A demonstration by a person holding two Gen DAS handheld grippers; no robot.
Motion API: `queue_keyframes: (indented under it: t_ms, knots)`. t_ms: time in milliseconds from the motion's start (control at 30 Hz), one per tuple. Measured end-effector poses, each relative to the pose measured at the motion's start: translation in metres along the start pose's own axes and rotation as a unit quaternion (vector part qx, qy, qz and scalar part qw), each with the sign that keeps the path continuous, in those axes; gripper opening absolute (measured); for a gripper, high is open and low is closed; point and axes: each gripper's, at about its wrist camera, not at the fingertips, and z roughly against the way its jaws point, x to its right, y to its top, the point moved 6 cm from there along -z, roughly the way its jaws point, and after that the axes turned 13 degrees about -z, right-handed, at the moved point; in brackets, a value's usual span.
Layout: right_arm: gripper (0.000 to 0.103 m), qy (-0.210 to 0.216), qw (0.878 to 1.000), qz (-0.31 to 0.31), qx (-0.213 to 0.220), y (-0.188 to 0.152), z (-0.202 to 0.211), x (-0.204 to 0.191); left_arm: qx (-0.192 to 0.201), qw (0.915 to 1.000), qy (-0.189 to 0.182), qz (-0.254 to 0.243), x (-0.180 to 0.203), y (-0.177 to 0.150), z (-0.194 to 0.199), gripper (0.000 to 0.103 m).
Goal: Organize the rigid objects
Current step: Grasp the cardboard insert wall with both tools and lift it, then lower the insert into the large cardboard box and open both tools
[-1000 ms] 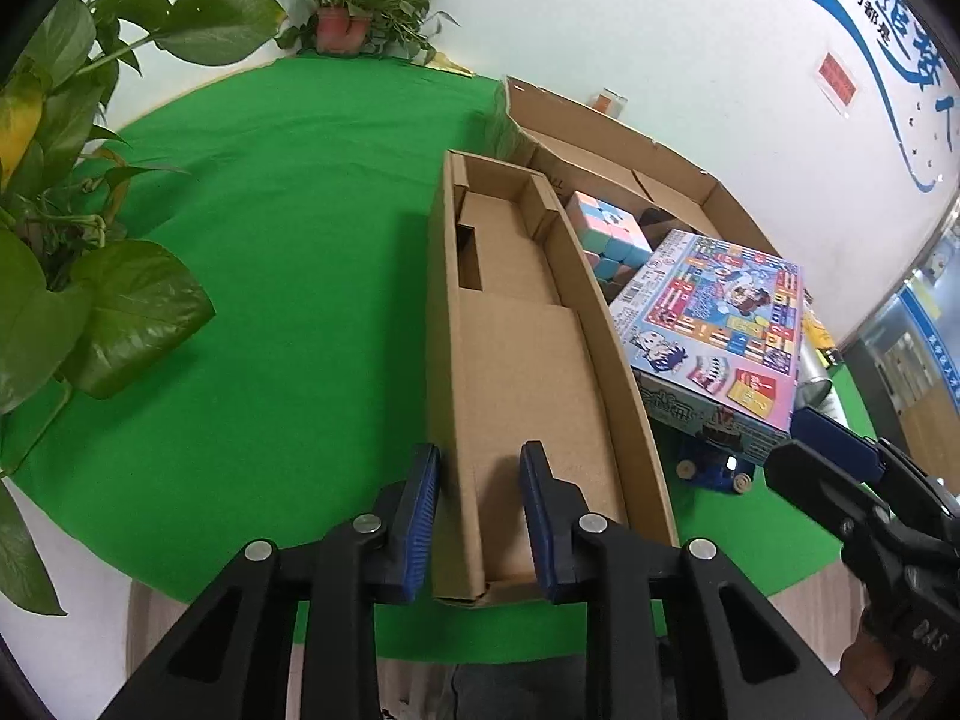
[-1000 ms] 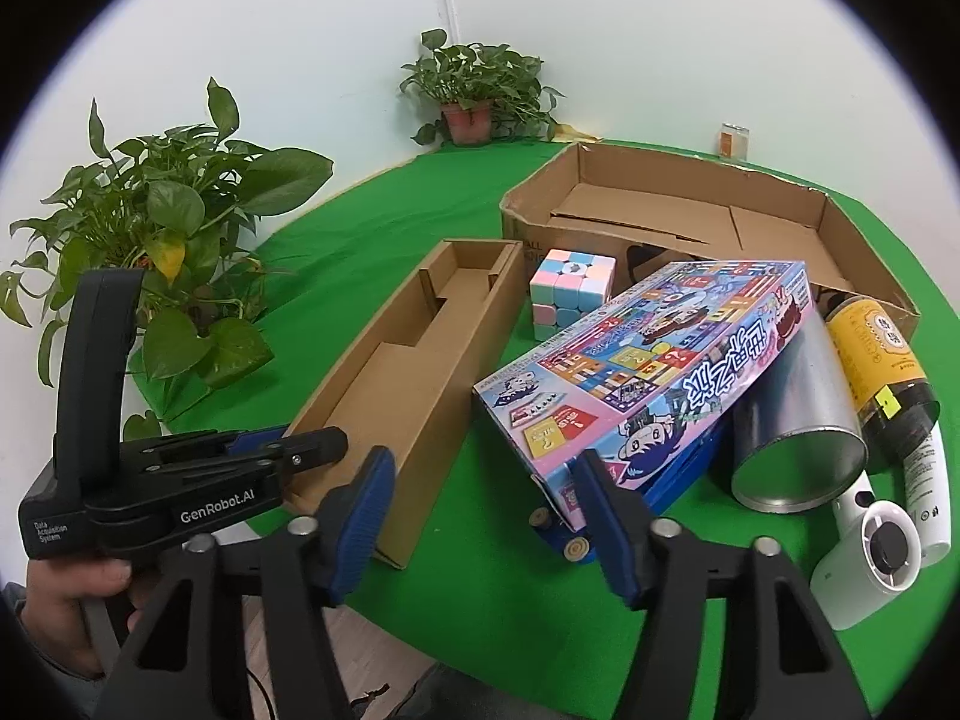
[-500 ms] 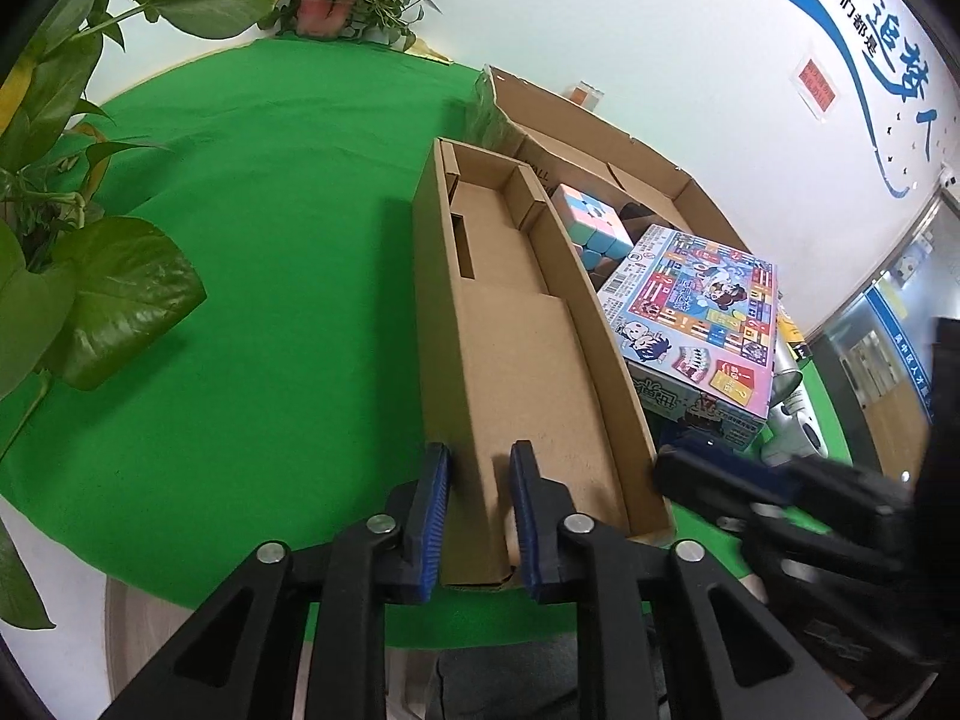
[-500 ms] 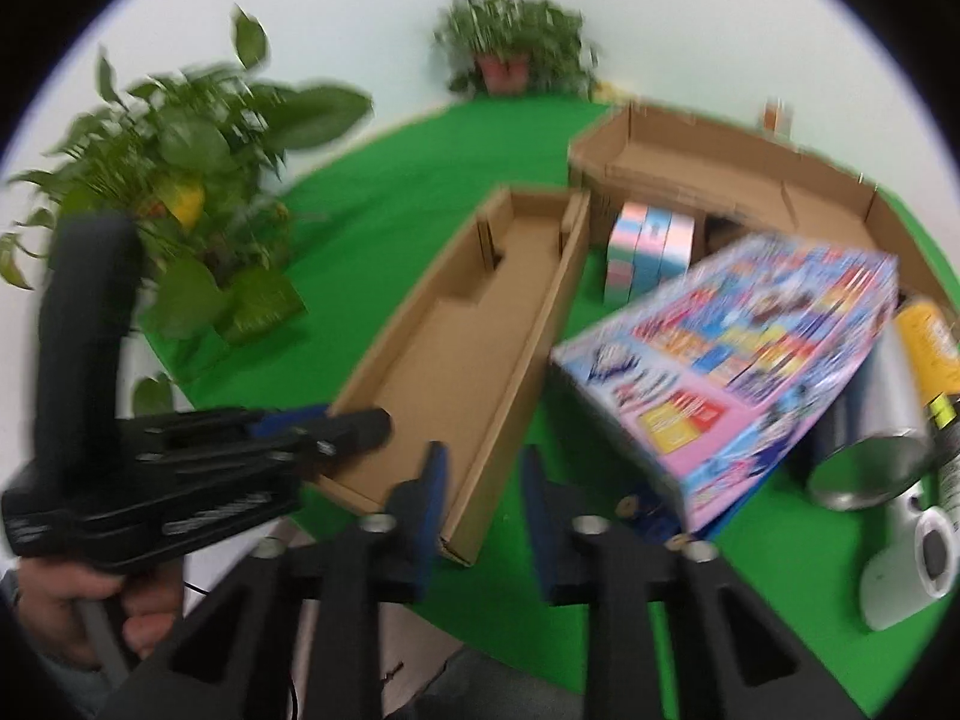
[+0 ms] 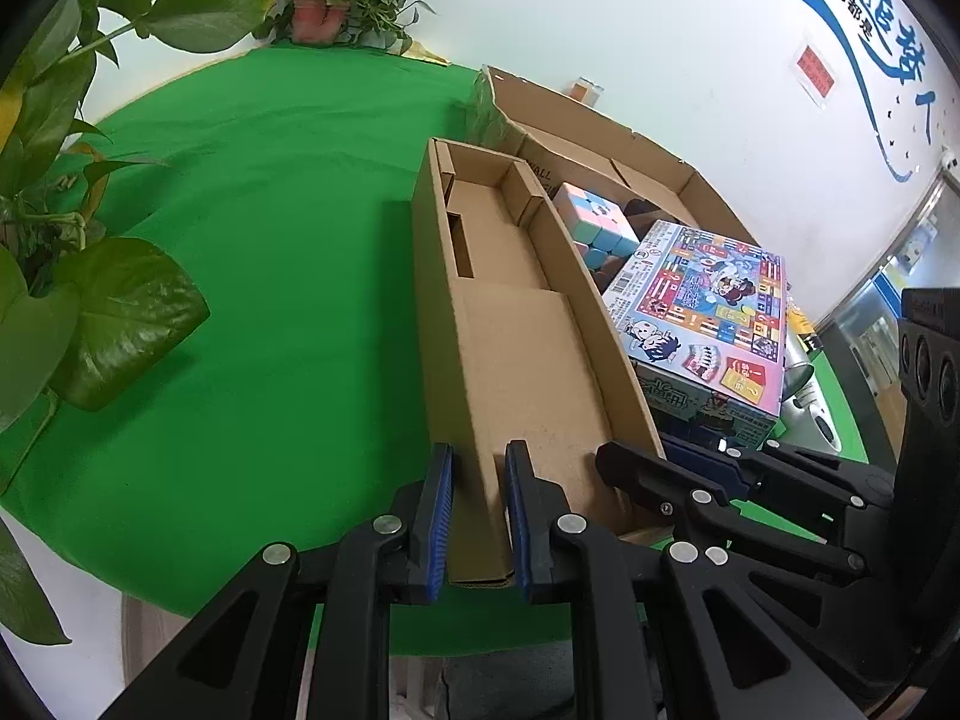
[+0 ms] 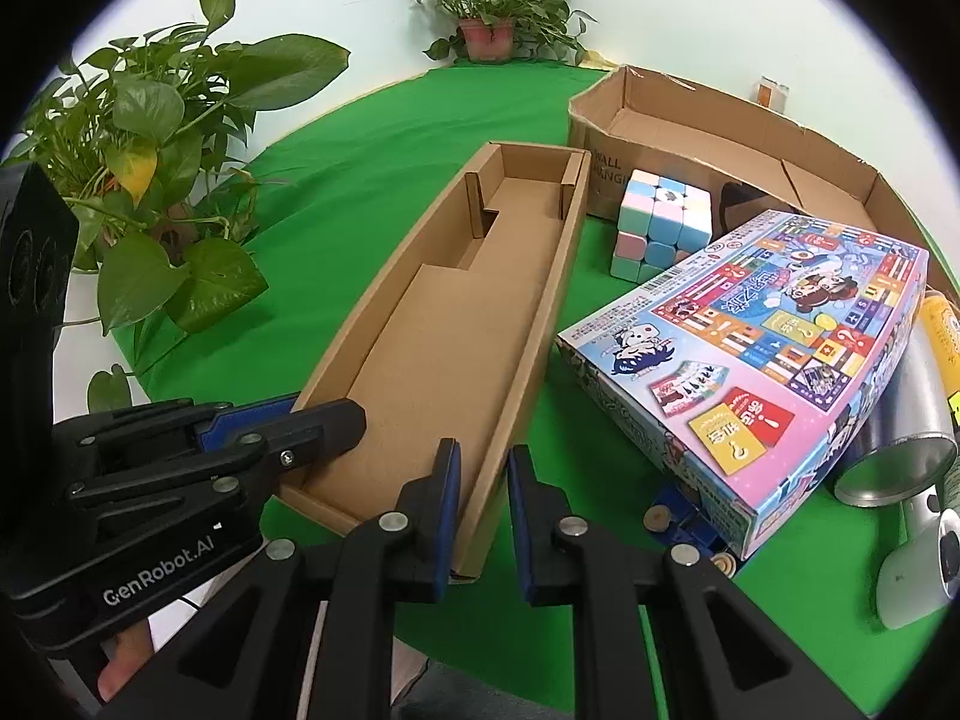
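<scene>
A long, open cardboard box point(image 5: 516, 348) point(image 6: 456, 324) lies on the green cloth, empty inside. My left gripper point(image 5: 478, 480) is shut on the box's left wall at its near end, with the blue pads pressing both sides. My right gripper point(image 6: 485, 480) is shut on the right wall at the same near end. Each gripper also shows in the other's view: the right gripper point(image 5: 660, 468) and the left gripper point(image 6: 300, 420). Right of the box lie a colourful board game box point(image 6: 762, 354) point(image 5: 702, 312) and a pastel puzzle cube point(image 6: 660, 222) point(image 5: 594, 225).
A larger open carton point(image 6: 720, 132) stands behind the cube. A metal can point(image 6: 900, 438), a yellow bottle point(image 6: 945, 336), a white device point(image 6: 918, 564) and a blue wheeled toy point(image 6: 690, 522) crowd the right. Potted plants point(image 6: 162, 180) stand at the left and at the back point(image 6: 492, 6).
My right gripper swung left from the board game to the long box and closed on its right wall. My left gripper's jaws closed onto the left wall.
</scene>
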Motion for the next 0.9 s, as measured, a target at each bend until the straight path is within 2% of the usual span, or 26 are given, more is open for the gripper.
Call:
queue_keyframes:
  t_ms: [167,300,400,633,900]
  knots:
    - [0.015,0.032,0.999,-0.003,-0.001,-0.001,0.005,0.000,0.010,0.9999,0.011,0.001,0.001,-0.001,0.011,0.014]
    - [0.015,0.059,0.998,0.005,0.035,0.005,0.026,-0.007,0.038,0.9985,0.036,-0.013,0.008,0.008,0.034,0.014]
    - [0.015,0.076,0.995,0.005,0.065,0.017,0.043,-0.007,0.063,0.9965,0.050,-0.024,0.017,0.027,0.049,0.014]
    - [0.015,0.069,0.987,-0.014,0.143,0.072,0.073,0.019,0.113,0.9873,0.054,-0.097,0.059,0.106,0.052,0.013]
    - [0.014,0.030,0.983,-0.036,0.176,0.150,0.082,0.068,0.127,0.9762,0.056,-0.167,0.112,0.224,0.012,0.013]
